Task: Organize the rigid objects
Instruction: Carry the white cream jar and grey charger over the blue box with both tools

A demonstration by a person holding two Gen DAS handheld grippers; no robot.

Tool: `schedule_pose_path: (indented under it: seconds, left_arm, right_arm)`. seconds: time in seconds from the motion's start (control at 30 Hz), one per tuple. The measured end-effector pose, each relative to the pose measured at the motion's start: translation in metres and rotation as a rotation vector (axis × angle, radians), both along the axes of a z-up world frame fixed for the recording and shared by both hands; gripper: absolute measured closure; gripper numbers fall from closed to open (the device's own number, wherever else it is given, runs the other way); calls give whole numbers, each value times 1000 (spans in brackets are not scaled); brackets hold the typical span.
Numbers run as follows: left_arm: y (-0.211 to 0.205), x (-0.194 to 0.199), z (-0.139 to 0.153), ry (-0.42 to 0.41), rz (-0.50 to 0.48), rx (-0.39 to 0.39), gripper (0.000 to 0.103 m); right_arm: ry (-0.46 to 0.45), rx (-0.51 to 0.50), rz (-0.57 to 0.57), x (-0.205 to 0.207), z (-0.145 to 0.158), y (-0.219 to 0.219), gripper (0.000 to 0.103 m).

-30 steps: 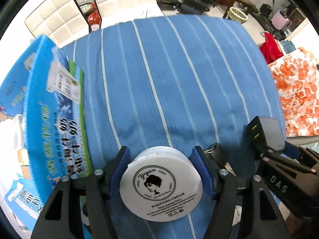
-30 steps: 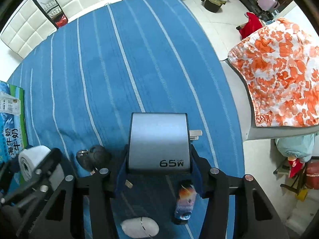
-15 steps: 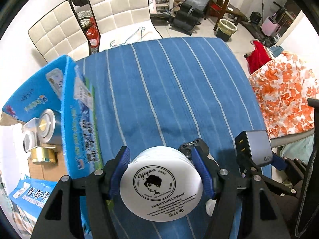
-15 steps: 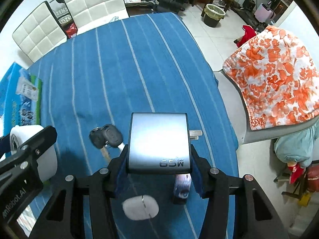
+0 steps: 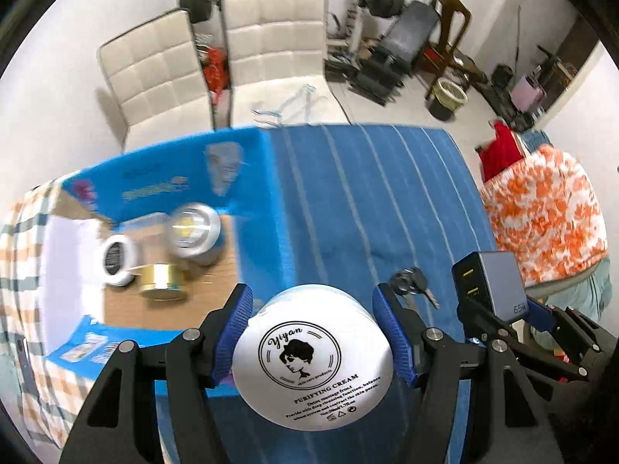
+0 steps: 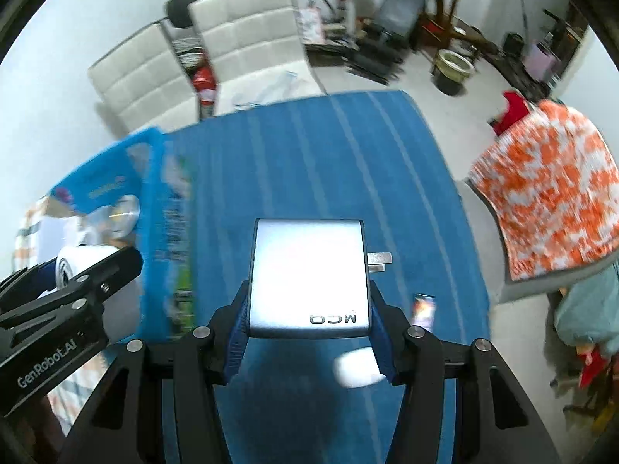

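My left gripper (image 5: 313,301) is shut on a white cream jar (image 5: 311,352) labelled "Purifying Cream", held high over the table's left side beside the open blue carton (image 5: 247,201). The carton holds a silver tin (image 5: 191,228), a white-rimmed jar (image 5: 116,259) and a gold lid (image 5: 162,282). My right gripper (image 6: 307,301) is shut on a grey 65W charger (image 6: 307,274), held above the blue striped tablecloth (image 6: 329,178). The charger also shows in the left wrist view (image 5: 491,282). The left gripper and jar show in the right wrist view (image 6: 73,270).
A bunch of keys (image 5: 410,284) lies on the cloth between the grippers. A small colourful lighter (image 6: 423,309) and a white oval object (image 6: 358,367) lie near the table's front right. Two white chairs (image 5: 232,62) stand behind the table; an orange floral cloth (image 6: 549,193) covers a chair at right.
Both grippers have risen and pulled back with their loads. The left one has swung left, so the carton's inside and its contents now show.
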State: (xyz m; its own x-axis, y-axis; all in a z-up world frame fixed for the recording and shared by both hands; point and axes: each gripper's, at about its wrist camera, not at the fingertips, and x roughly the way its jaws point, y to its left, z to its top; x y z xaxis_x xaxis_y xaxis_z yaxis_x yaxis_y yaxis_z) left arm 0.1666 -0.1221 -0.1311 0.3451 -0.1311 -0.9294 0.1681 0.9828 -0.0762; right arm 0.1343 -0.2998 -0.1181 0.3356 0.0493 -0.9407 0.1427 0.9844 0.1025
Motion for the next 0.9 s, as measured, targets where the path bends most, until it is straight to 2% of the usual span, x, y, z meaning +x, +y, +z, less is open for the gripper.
schedule_pose_path:
  seconds: [0.4, 0.7, 0.9]
  left_arm:
    - [112, -7, 55, -107, 130, 45, 40]
    - [158, -11, 89, -177, 168, 41, 40]
    - [173, -9, 91, -184, 166, 22, 40]
  right_arm:
    - [-72, 54, 118, 12, 50, 128, 47]
    - [-151, 46, 129, 20, 91, 168, 46]
    - [-158, 46, 130, 23, 94, 182, 46]
